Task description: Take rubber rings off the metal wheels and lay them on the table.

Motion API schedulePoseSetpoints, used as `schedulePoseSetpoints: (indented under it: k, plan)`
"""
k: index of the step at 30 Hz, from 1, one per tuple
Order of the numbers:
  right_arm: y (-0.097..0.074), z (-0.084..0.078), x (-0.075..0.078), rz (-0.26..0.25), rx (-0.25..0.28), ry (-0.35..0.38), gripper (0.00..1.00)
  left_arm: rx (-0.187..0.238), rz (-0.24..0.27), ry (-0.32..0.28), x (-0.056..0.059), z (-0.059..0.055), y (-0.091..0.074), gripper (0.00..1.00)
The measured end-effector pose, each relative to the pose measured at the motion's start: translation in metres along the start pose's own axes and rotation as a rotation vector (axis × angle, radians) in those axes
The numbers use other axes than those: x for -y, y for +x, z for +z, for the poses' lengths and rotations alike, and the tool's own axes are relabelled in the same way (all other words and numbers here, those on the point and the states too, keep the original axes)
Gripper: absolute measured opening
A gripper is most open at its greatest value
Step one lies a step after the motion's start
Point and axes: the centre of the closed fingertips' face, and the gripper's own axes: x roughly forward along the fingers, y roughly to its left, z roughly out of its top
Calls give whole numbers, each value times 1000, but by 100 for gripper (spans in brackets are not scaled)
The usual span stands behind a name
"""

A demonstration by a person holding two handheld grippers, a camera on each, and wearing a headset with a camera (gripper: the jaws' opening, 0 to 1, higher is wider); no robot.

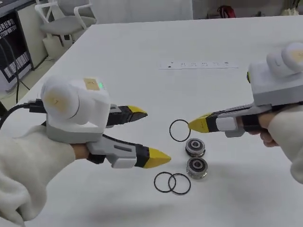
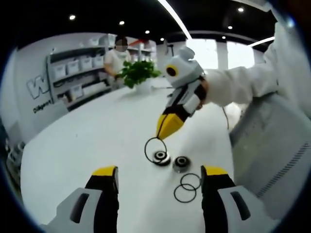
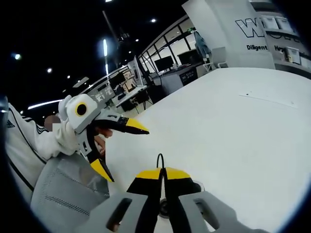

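at the left of the head view my left tongs (image 1: 149, 135) hang over the white table (image 1: 118, 52), yellow tips spread wide with nothing between them; in the left gripper view they (image 2: 160, 171) rise from the bottom edge, just as released

just right of the lower tip, low in the frame, two loose rubber rings (image 1: 172, 183) lie flat on the table, overlapping each other; the left gripper view has them (image 2: 187, 188) at lower centre-right

above them, near mid-frame, the held rubber ring (image 1: 180, 130) stands up off the table, pinched at its right edge by my right tongs (image 1: 196, 124), which reach in from the right edge, clenched on it; in the right gripper view a bit of that ring (image 3: 160, 160) pokes up from the closed tips (image 3: 163, 174)

two metal wheels (image 1: 196, 157) sit side by side on the table, right of the loose rings and just below the held ring; whether the held ring touches the upper wheel i cannot tell

a white strip (image 1: 199, 65) lies on the table in the upper right
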Motion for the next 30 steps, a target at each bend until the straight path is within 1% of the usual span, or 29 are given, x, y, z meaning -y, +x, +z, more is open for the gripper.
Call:
schedulePoseSetpoints:
  k: [6, 9, 14, 17, 22, 24, 26, 28, 30]
  plan:
    - [3, 0, -7, 16, -9, -13, 0, 3, -12, 0, 5, -5, -6, 72]
    - [3, 1, -10, 24, -11, -17, 0, -1, -18, 1, 7, -9, -8, 76]
    - [5, 0, -16, 37, -19, -27, 0, -22, -12, -15, 8, -17, -11, 83]
    - [8, -2, -19, 46, -30, -30, 0, -33, -13, -26, 10, -23, -14, 87]
    - [14, -12, -25, 63, -72, -42, 0, -55, -15, -39, 11, -32, -16, 91]
    - [15, -13, -26, 68, -80, -46, 0, -53, -12, -41, 10, -33, -17, 92]
    - [16, -14, -28, 72, -84, -46, 0, -45, -12, -59, 10, -35, -19, 93]
    - [18, -16, -29, 77, -91, -47, 0, -36, -17, -74, 12, -36, -21, 93]
    - [19, -17, -30, 81, -98, -49, 0, -40, -17, -78, 13, -40, -22, 93]
